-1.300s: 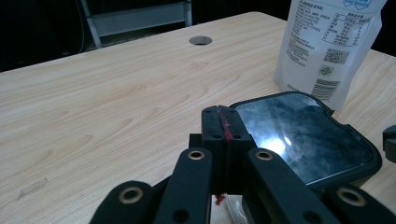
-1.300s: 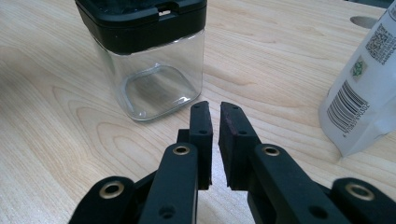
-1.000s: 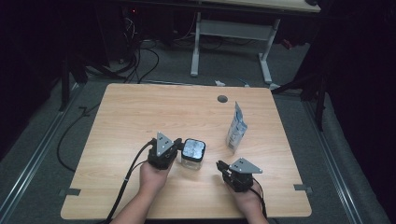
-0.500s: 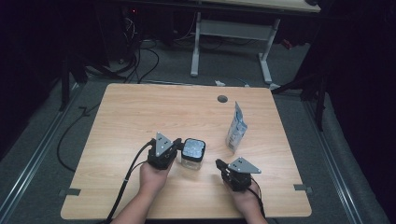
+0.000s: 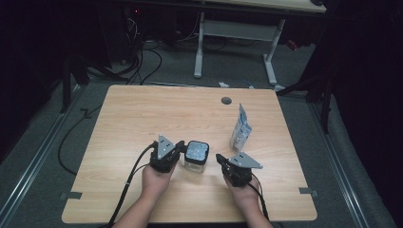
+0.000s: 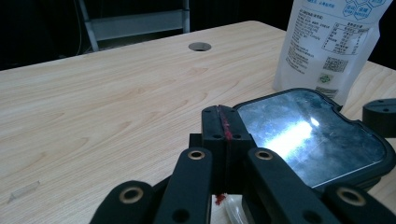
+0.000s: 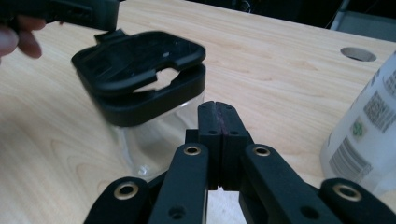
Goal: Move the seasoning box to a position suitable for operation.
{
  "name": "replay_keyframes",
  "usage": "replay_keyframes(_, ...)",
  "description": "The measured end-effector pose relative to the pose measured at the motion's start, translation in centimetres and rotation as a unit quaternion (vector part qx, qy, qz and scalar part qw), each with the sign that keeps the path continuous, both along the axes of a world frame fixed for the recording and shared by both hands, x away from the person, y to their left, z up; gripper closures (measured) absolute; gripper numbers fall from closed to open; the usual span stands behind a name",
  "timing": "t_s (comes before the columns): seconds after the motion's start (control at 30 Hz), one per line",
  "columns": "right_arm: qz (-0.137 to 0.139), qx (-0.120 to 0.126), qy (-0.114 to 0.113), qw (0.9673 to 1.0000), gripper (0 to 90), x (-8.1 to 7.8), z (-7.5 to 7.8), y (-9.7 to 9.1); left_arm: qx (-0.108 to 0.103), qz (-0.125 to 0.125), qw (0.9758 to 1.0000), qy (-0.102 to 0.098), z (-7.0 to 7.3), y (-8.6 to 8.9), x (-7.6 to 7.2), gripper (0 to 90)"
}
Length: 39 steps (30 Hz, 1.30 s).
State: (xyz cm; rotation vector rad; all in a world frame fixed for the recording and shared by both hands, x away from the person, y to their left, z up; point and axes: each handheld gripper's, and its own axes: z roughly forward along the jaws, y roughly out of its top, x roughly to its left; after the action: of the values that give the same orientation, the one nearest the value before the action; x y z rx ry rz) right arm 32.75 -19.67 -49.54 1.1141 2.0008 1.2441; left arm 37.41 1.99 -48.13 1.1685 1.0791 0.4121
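Left claw closed, touching the lid of the clear jar — perhaps lifting it. Right claw just closed empty beside it; pouch stands on the tabletop.

A pale wooden worktop fills the frame's centre on grey carpet floor, with black cables and a white-legged desk in the dark upper part.
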Motion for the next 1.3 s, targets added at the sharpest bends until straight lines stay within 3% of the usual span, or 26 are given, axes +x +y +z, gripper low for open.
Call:
replay_keyframes(0.33,0.018,-0.008,-0.018,0.9996,90.0,0.2,1.4,1.5,-0.002,0.001,1.0000,0.001,0.0,0.0,0.1,90.0)
replay_keyframes(1.3,0.020,-0.017,-0.011,0.9996,90.0,0.0,0.5,2.2,-0.013,0.002,0.9999,-0.001,-0.1,0.1,0.0,90.0)
